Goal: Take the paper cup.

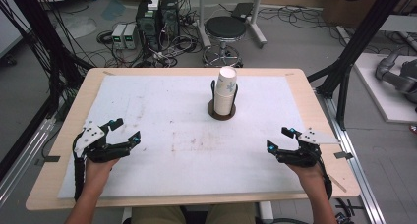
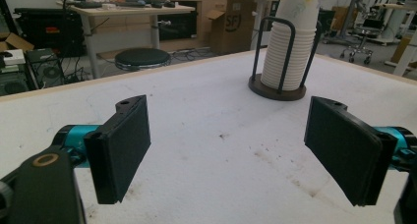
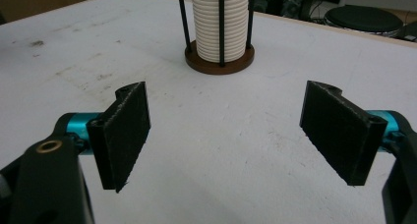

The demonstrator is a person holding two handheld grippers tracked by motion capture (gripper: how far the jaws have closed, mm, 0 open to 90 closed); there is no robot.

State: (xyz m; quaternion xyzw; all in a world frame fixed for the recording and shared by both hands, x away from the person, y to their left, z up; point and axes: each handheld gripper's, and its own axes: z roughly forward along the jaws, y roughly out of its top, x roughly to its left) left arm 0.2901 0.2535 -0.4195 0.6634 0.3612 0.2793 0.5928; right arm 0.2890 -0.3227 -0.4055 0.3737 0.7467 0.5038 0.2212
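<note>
Here, left tongs (image 1: pixel 125 133): spread wide, empty.
Right tongs (image 1: pixel 279 139): likewise (holding nothing).
Cup stack (image 1: pixel 225 90): upright in holder, far off.
Advice: grip only the top cup, squarely.

A lab: computer towers (image 1: pixel 157 17), floor cables (image 1: pixel 167 54), workbenches (image 2: pixel 123 10), stool (image 1: pixel 224 30).

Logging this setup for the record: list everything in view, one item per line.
paper cup stack: one, white, table's far centre, upside down in the holder
cup holder: one, brown base with black rods, around the stack
white mat: one, stained, covering the table
table: one, light wood
stool: one, black seat, on the floor beyond the table
left tongs: black and teal, open, table's near left
right tongs: black and teal, open, table's near right
</note>
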